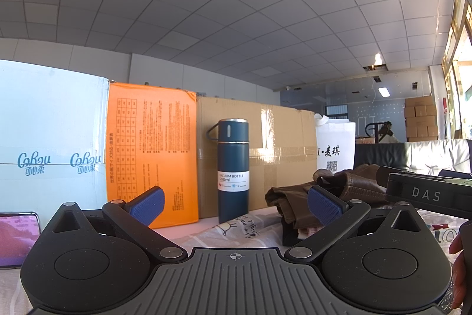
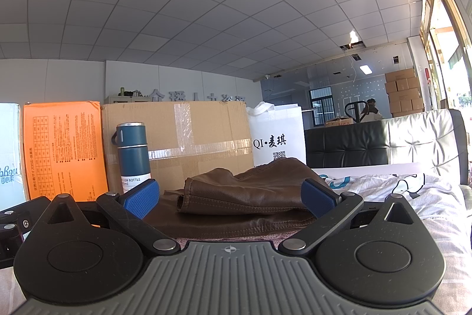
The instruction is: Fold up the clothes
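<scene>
Both grippers are released, with the blue pads wide apart and nothing between them. The left gripper [image 1: 235, 204] looks toward a blue bottle [image 1: 233, 170] that stands upright in front of a brown box [image 1: 283, 135]. The brown jacket [image 2: 244, 197] lies folded on the printed sheet [image 2: 413, 194], right of the bottle and near the right gripper [image 2: 229, 198], which points straight at it. An orange box [image 1: 150, 149] stands left of the brown box, and a white bag [image 2: 280, 135] stands on its right. A black sofa back [image 2: 348, 146] is far on the right. A phone [image 1: 17, 238] lies at the near left
</scene>
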A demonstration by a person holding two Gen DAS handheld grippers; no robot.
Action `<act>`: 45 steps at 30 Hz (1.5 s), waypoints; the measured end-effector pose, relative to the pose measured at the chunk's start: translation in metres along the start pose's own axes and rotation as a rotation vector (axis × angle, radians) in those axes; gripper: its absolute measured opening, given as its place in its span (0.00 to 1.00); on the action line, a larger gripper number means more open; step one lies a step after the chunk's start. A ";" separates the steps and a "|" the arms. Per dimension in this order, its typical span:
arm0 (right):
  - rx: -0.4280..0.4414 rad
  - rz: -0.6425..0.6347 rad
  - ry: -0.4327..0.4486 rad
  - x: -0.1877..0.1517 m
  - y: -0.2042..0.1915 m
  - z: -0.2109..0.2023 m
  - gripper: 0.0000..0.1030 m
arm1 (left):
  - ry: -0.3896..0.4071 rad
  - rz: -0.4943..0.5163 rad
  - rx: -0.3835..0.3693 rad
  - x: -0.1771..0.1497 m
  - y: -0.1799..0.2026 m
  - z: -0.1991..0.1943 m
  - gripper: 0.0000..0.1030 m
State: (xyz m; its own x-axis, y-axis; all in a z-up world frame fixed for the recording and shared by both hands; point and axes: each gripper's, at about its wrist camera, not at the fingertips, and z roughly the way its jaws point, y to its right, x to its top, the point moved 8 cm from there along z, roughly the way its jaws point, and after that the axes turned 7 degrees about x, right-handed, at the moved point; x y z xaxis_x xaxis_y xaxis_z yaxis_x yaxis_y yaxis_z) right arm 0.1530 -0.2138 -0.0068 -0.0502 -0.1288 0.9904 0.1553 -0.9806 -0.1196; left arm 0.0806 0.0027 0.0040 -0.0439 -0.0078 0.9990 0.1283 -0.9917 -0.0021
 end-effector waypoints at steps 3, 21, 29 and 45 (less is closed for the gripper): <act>0.007 0.010 0.008 0.001 0.001 -0.001 1.00 | 0.004 -0.006 0.003 0.001 0.000 -0.001 1.00; 0.177 0.185 0.162 0.021 0.005 -0.028 1.00 | 0.142 0.039 -0.007 0.021 0.006 -0.030 1.00; 0.258 0.212 0.235 0.027 0.001 -0.045 1.00 | 0.230 0.105 0.049 0.041 0.011 -0.059 1.00; 0.430 0.242 0.225 0.033 -0.022 -0.070 1.00 | 0.219 0.167 0.218 0.057 -0.035 -0.123 1.00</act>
State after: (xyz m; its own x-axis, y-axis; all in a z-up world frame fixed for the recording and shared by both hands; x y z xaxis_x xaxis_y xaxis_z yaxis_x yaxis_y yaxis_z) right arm 0.0791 -0.2066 0.0235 -0.1655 -0.4181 0.8932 0.5759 -0.7762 -0.2566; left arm -0.0485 0.0211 0.0552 -0.2126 -0.2180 0.9525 0.3595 -0.9239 -0.1312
